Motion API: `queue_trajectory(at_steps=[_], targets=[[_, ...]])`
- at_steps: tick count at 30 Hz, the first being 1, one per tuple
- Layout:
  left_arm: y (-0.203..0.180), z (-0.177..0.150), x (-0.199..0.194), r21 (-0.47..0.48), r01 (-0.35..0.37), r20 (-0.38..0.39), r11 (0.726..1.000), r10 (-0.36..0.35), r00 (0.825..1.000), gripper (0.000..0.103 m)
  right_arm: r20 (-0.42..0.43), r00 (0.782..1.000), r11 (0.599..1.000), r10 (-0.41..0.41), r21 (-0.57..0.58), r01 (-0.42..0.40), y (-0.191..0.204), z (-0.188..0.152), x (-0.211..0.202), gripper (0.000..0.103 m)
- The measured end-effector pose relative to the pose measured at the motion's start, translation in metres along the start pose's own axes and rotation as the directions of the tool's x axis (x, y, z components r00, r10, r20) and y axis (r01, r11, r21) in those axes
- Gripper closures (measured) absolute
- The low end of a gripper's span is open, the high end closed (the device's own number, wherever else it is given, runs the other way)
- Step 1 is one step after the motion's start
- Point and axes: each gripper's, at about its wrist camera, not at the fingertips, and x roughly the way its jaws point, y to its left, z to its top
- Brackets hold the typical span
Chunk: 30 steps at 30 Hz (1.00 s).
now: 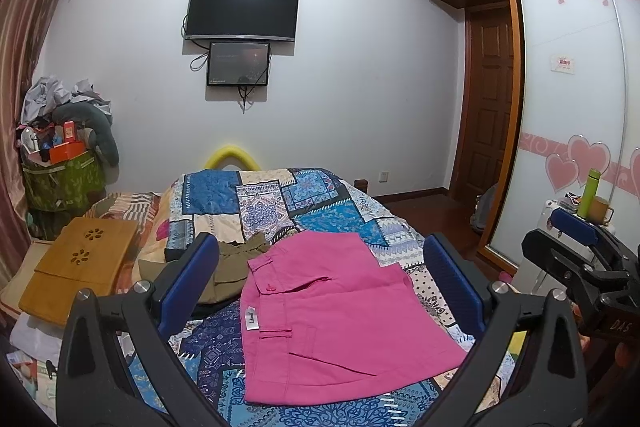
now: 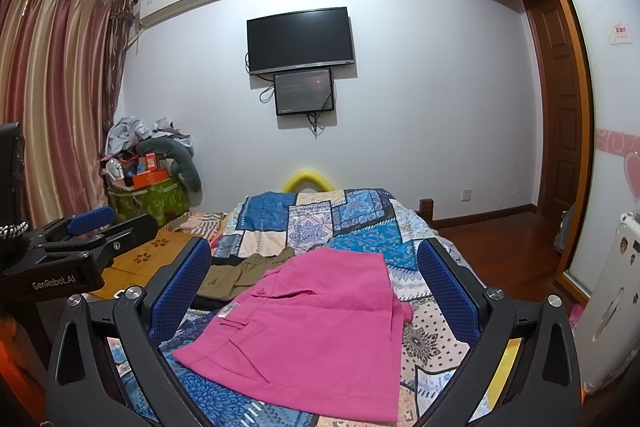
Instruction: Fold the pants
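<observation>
The pink pants point(image 1: 340, 311) lie folded flat on the bed point(image 1: 224, 195) mid-frame, so both hand-held grippers, left point(image 1: 320, 287) and right point(image 2: 316, 291), hang spread and empty above.

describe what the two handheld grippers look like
Both the left gripper and the right gripper have black frames with silver bolts and blue textured finger pads. The left one's side reads "GenRobot.AI", the right one's "DAS". No sleeves or cables show.

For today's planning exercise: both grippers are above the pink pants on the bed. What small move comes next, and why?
Probably lower both open grippers, left gripper and right gripper, to an edge of the pink pants: they lie folded on the quilt, ungripped.
</observation>
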Motion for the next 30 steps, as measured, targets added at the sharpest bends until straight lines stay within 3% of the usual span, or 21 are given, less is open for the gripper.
queue_trajectory(at_steps=[19,25,30], targets=[[0.001,0.002,0.004,0.000,0.000,-0.010,1.000,0.000,1.000,0.000,-0.003,1.000,1.000,-0.001,-0.008,0.001,0.001,0.002,0.000,0.001],[0.006,0.001,0.027,0.003,0.006,-0.058,1.000,-0.005,0.998,0.000,-0.011,1.000,1.000,-0.007,-0.011,0.007,-0.004,0.002,0.014,0.001],[0.017,-0.002,0.067,0.003,0.013,-0.138,1.000,-0.012,0.990,0.000,-0.050,0.999,1.000,-0.019,-0.019,0.018,-0.020,-0.004,0.041,0.001]])
